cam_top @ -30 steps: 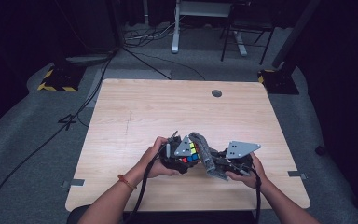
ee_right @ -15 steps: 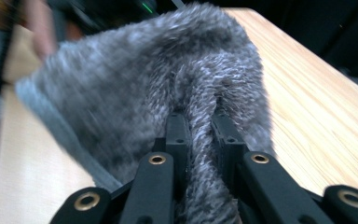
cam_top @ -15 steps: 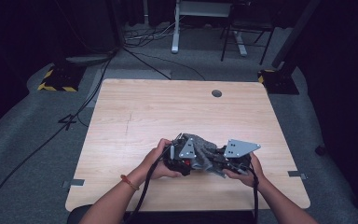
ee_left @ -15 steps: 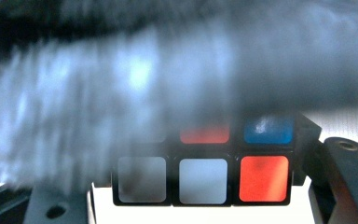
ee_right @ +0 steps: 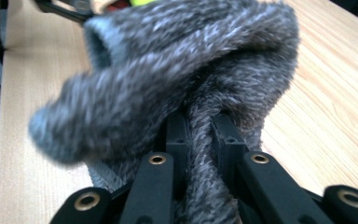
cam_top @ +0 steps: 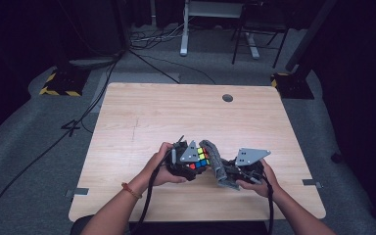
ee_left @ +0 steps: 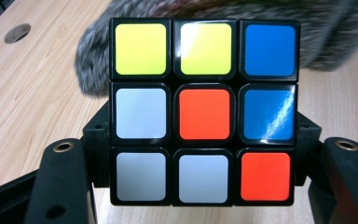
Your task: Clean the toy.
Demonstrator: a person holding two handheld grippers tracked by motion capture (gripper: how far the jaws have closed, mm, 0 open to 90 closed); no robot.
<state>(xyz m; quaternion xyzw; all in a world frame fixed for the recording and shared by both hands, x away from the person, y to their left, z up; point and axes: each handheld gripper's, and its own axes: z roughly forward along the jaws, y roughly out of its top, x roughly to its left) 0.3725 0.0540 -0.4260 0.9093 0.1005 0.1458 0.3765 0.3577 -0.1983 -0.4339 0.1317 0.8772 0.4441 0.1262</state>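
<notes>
A scrambled Rubik's cube (ee_left: 204,112) with yellow, blue, white and orange stickers sits clamped between the black jaws of my left gripper (ee_left: 200,158), shut on its two sides. From above, the cube (cam_top: 199,159) is held just over the table's front middle in my left gripper (cam_top: 192,161). A grey fuzzy cloth (ee_right: 177,79) is bunched and pinched between the jaws of my right gripper (ee_right: 204,135), which is shut on it. In the high view the cloth (cam_top: 215,160) arches up against the cube's right side, with my right gripper (cam_top: 230,172) beside it.
The wooden table (cam_top: 166,117) has a round cable hole (cam_top: 227,98) near its far edge. Cables and metal stand legs (cam_top: 183,29) lie on the grey floor beyond the table. A hazard-striped base (cam_top: 56,84) stands at the far left.
The grey cloth covered most of the cube half a second ago; now it has slid to the right and the cube's coloured faces show again. Both hands stay in place.
</notes>
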